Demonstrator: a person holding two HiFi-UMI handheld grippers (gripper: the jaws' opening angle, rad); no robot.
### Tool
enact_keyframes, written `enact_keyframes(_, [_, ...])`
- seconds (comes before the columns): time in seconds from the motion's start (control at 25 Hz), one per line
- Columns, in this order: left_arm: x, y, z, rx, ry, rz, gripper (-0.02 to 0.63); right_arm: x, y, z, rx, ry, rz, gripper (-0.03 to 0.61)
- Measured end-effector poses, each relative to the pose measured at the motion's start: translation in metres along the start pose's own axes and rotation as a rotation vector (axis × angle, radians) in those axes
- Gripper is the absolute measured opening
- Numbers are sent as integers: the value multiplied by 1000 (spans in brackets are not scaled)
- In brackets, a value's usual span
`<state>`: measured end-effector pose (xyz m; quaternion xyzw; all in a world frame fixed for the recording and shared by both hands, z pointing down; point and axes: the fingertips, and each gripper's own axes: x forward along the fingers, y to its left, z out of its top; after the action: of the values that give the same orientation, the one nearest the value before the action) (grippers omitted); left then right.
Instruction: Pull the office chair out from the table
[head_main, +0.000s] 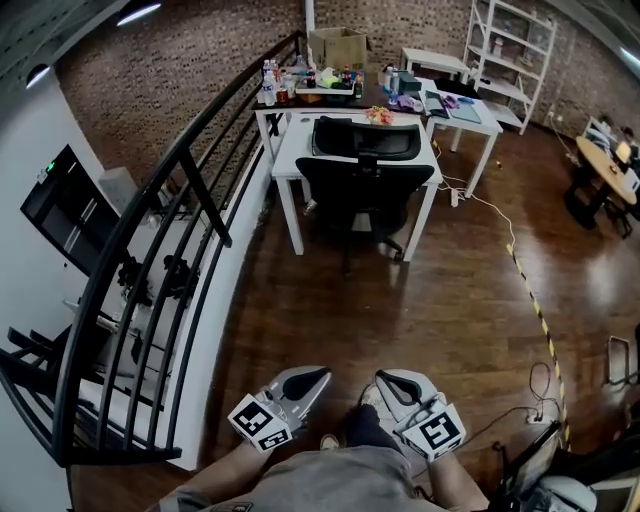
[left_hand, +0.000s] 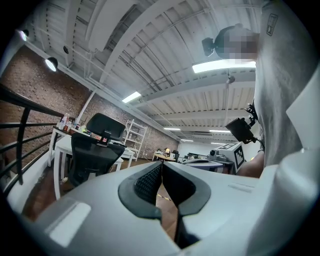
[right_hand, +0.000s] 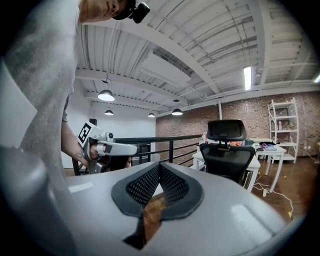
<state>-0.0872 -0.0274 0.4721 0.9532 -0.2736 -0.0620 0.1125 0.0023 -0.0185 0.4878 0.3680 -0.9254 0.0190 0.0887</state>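
Note:
A black mesh office chair (head_main: 365, 178) with a headrest stands pushed in under a white table (head_main: 288, 150) at the far end of the wooden floor. It also shows in the left gripper view, where the chair (left_hand: 93, 150) is at the left, and in the right gripper view, where the chair (right_hand: 227, 152) is right of centre. My left gripper (head_main: 318, 377) and right gripper (head_main: 382, 379) are held close to my body at the bottom of the head view, far from the chair. Both are shut with nothing between their jaws.
A black metal railing (head_main: 160, 250) runs along the left side over a drop. A second white table (head_main: 462, 115) with clutter, a cardboard box (head_main: 338, 46) and a white shelf (head_main: 515, 55) stand at the back. A yellow-black cable strip (head_main: 535, 310) crosses the floor at right.

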Motion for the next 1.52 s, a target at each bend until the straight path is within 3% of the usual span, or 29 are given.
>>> enact_keyframes(0.68, [168, 141, 39, 55, -16, 87, 2, 99, -208, 26, -52, -56, 58, 6])
enact_keyframes(1.0, [218, 187, 50, 48, -25, 123, 2, 120, -274, 27, -52, -35, 56, 6])
enact_keyframes(1.36, [259, 276, 77, 75, -46, 140, 2, 173, -360, 40, -71, -38, -18, 6])
enact_keyframes(1.52, [277, 327, 105, 94, -66, 142, 2, 205, -406, 59, -77, -38, -75, 6])
